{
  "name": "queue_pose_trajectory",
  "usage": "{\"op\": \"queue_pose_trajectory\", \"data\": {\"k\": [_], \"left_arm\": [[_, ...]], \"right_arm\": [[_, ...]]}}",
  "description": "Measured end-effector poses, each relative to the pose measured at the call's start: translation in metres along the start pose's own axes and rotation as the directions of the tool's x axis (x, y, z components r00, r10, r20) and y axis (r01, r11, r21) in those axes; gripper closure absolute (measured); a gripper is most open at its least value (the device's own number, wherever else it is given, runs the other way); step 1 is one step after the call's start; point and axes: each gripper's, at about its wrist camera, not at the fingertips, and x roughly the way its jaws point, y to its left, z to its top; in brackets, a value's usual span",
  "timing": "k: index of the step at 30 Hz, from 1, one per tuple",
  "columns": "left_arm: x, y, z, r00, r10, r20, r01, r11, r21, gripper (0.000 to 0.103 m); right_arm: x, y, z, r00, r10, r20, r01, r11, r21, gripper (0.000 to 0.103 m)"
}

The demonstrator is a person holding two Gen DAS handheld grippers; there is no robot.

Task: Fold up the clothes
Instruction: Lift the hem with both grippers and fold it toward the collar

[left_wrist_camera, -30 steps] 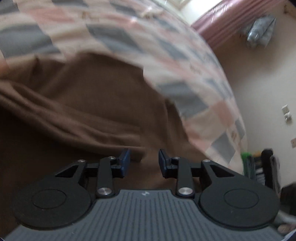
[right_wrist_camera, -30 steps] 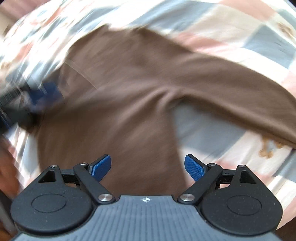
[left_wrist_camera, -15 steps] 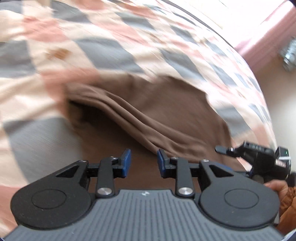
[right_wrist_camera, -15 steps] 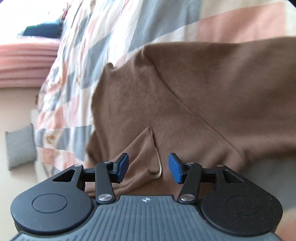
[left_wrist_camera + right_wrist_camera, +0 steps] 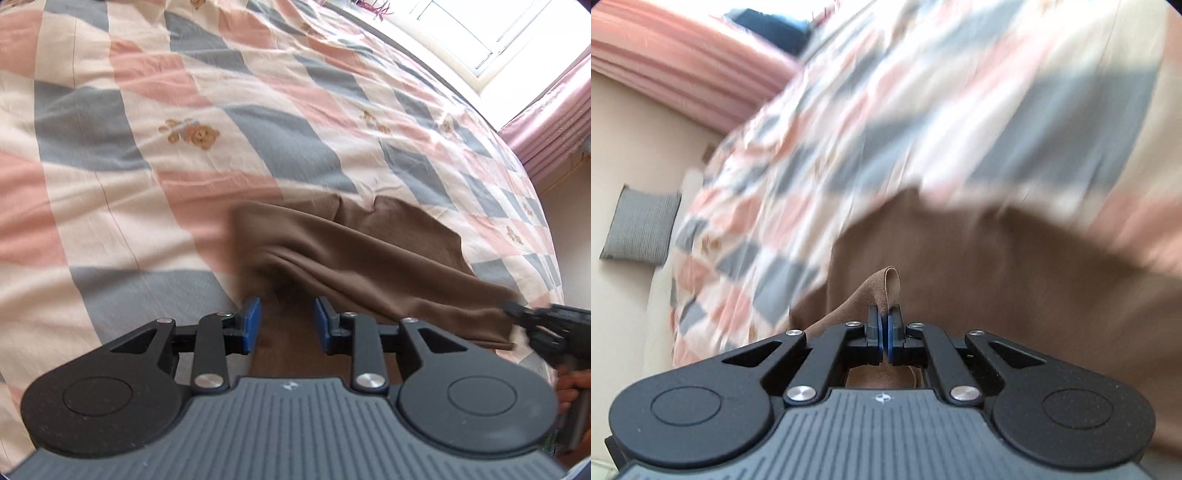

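Note:
A brown garment (image 5: 369, 251) lies bunched on a checked bedspread (image 5: 147, 110). In the left wrist view my left gripper (image 5: 287, 325) is open, its blue pads on either side of a brown fold, with a gap on each side. My right gripper (image 5: 546, 328) shows at the right edge, at the garment's corner. In the right wrist view my right gripper (image 5: 885, 328) is shut on a pinched edge of the brown garment (image 5: 1015, 277), and a flap (image 5: 886, 284) sticks up above the pads. The view is motion-blurred.
The bedspread (image 5: 886, 110) has pink, grey and cream squares with bear prints. Pink curtains (image 5: 554, 110) and a bright window (image 5: 480, 29) stand beyond the bed. A grey cushion (image 5: 639, 225) rests against the wall. The bed edge runs along the right.
My right gripper closed from wide open onto the garment's edge. My left gripper moved back, so more bedspread shows and the garment lies smaller ahead. Its jaws stayed open.

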Motion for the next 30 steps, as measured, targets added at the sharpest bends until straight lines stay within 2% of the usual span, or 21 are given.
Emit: {"op": "queue_pose_trajectory", "data": {"k": [4, 6, 9, 13, 15, 16, 17, 18, 20, 21, 22, 23, 25, 27, 28, 29, 30], "left_arm": [[0.010, -0.001, 0.007, 1.000, -0.013, -0.004, 0.013, 1.000, 0.019, 0.077], [0.020, -0.008, 0.009, 1.000, -0.026, -0.017, 0.027, 0.998, 0.052, 0.077], [0.035, -0.021, 0.010, 0.999, -0.027, -0.040, 0.031, 0.991, 0.128, 0.078], [0.055, -0.038, 0.010, 0.997, -0.017, -0.081, 0.035, 0.975, 0.222, 0.078], [0.068, -0.044, 0.007, 0.994, -0.001, -0.110, 0.029, 0.967, 0.255, 0.078], [0.073, -0.045, 0.006, 0.993, 0.013, -0.121, 0.019, 0.965, 0.260, 0.078], [0.078, -0.046, 0.004, 0.991, 0.026, -0.132, 0.010, 0.964, 0.266, 0.078], [0.083, -0.047, 0.003, 0.989, 0.037, -0.142, 0.002, 0.963, 0.269, 0.077], [0.086, -0.040, 0.007, 0.989, 0.031, -0.142, 0.003, 0.971, 0.238, 0.074], [0.087, -0.035, 0.012, 0.990, 0.029, -0.138, 0.000, 0.977, 0.211, 0.074], [0.088, -0.029, 0.018, 0.990, 0.029, -0.135, -0.004, 0.983, 0.181, 0.073], [0.091, -0.024, 0.023, 0.991, 0.028, -0.134, -0.007, 0.989, 0.150, 0.072], [0.100, -0.013, 0.034, 0.987, 0.014, -0.158, -0.001, 0.996, 0.086, 0.061], [0.111, -0.004, 0.043, 0.983, -0.011, -0.184, 0.015, 1.000, 0.022, 0.061], [0.117, -0.001, 0.048, 0.980, -0.027, -0.196, 0.027, 1.000, -0.005, 0.066], [0.121, -0.001, 0.051, 0.979, -0.039, -0.201, 0.039, 0.999, -0.005, 0.070], [0.126, -0.001, 0.055, 0.977, -0.051, -0.206, 0.051, 0.999, -0.005, 0.086]], "right_arm": [[-0.045, -0.029, 0.016, 0.992, -0.123, 0.024, 0.123, 0.992, 0.014, 0.100], [-0.054, -0.041, 0.021, 0.982, -0.187, 0.003, 0.187, 0.981, 0.043, 0.100], [-0.050, -0.058, 0.019, 0.980, -0.196, -0.027, 0.197, 0.979, 0.054, 0.100], [-0.062, -0.061, 0.019, 0.987, -0.156, -0.030, 0.157, 0.985, 0.063, 0.100], [-0.058, -0.066, 0.017, 0.980, -0.195, -0.047, 0.198, 0.977, 0.077, 0.099], [-0.055, -0.070, 0.016, 0.973, -0.222, -0.060, 0.227, 0.970, 0.085, 0.084], [-0.050, -0.078, 0.014, 0.965, -0.248, -0.080, 0.256, 0.961, 0.107, 0.076], [-0.047, -0.086, 0.010, 0.960, -0.263, -0.096, 0.275, 0.951, 0.140, 0.073], [-0.044, -0.098, 0.002, 0.965, -0.240, -0.106, 0.256, 0.947, 0.192, 0.069], [-0.042, -0.102, -0.002, 0.969, -0.225, -0.105, 0.243, 0.948, 0.208, 0.062], [-0.041, -0.106, -0.007, 0.972, -0.211, -0.104, 0.229, 0.947, 0.223, 0.049], [-0.039, -0.107, -0.010, 0.968, -0.226, -0.107, 0.245, 0.945, 0.216, 0.048], [-0.035, -0.112, -0.016, 0.967, -0.226, -0.120, 0.248, 0.942, 0.225, 0.048], [-0.034, -0.115, -0.021, 0.973, -0.201, -0.118, 0.225, 0.942, 0.249, 0.061], [-0.035, -0.115, -0.022, 0.976, -0.189, -0.112, 0.212, 0.944, 0.253, 0.082], [-0.036, -0.113, -0.023, 0.979, -0.176, -0.103, 0.197, 0.947, 0.255, 0.095], [-0.039, -0.111, -0.024, 0.981, -0.171, -0.088, 0.188, 0.950, 0.250, 0.096]]}}
